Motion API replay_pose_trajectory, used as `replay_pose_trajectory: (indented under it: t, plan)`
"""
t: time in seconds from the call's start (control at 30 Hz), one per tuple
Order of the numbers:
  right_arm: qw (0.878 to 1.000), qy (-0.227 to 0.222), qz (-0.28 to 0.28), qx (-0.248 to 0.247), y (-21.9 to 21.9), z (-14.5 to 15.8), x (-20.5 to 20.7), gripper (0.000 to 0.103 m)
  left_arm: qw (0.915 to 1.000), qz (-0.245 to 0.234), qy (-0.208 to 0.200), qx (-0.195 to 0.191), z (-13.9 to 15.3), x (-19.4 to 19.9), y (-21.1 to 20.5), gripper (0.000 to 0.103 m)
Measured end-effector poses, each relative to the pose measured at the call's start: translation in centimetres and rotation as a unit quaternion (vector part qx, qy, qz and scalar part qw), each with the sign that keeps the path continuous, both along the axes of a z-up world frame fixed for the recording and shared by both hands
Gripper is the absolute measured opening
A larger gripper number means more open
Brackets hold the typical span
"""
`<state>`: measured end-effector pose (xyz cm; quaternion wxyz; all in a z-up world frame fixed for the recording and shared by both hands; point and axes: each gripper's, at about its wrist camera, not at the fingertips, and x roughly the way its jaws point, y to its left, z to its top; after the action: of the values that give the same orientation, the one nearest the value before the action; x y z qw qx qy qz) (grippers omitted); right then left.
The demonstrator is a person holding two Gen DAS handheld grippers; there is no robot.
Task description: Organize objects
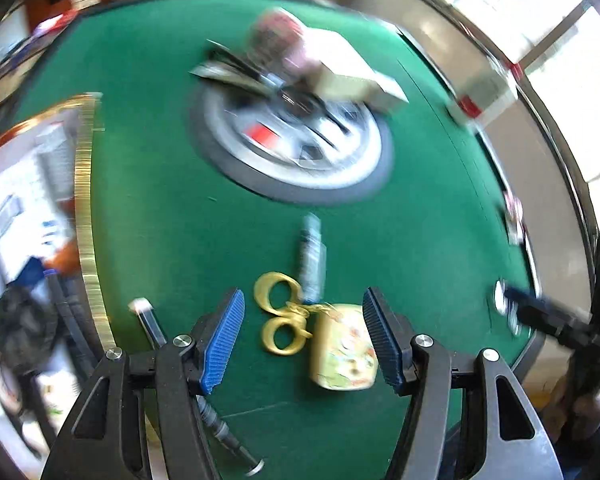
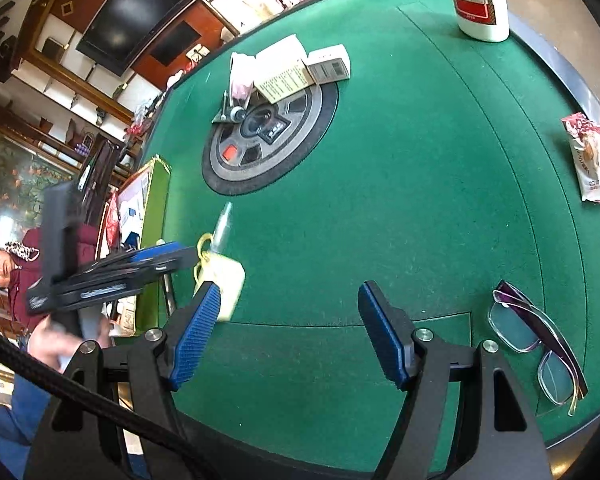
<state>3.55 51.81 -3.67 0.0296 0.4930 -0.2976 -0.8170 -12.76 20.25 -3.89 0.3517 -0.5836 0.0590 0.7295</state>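
Green table [image 2: 380, 160], glasses [image 2: 536, 352], snack packet [image 2: 590, 160]

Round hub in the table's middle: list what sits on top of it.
On the hub, the far edge carries two boxes, a pink-white packet and a dark metal tool. Those cover the rim beneath; the red button and centre panel stay exposed.
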Motion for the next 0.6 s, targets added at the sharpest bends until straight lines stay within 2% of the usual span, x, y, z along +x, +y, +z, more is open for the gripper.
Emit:
replay_pose_trajectory:
  t: [0.03,0.1,0.2,0.3,0.33,0.57,0.6]
  plan:
    - [1.0,0.001,-0.001,-0.003,0.0,-0.1,0.0,0.072,0.9999,0.01,-0.006,-0.003,0.1,-0.7,-0.1,0.055]
    - [1.0,0.0,0.001,-0.01,-0.2,-0.3,-0.1,0.072,0.9988,0.025,-0.015,-0.039,-0.8,-1.5,-0.4,0.055]
    - [1.0,0.001,0.018,-0.009,-1.2,-0.2,-0.3,0.072,0.9971,0.059,-0.027,-0.041,-0.7,-2.1,-2.2,0.055]
    - [0.999,0.003,0.033,-0.004,-1.9,-0.1,-0.4,0.072,0.9965,0.065,-0.031,-0.042,-0.8,-1.1,-3.0,0.055]
    - [0.999,0.002,0.036,-0.003,-2.0,-0.2,-0.4,0.072,0.9966,0.062,-0.032,-0.044,-0.5,0.4,-2.9,0.056]
    - [0.998,0.004,0.055,-0.011,-2.9,-0.5,-1.1,0.072,0.9935,0.071,-0.049,-0.075,-1.0,2.3,-3.6,0.055]
    - [0.998,0.006,0.06,-0.012,-3.1,-0.4,-1.4,0.072,0.9932,0.072,-0.04,-0.083,-0.7,2.6,-3.7,0.055]
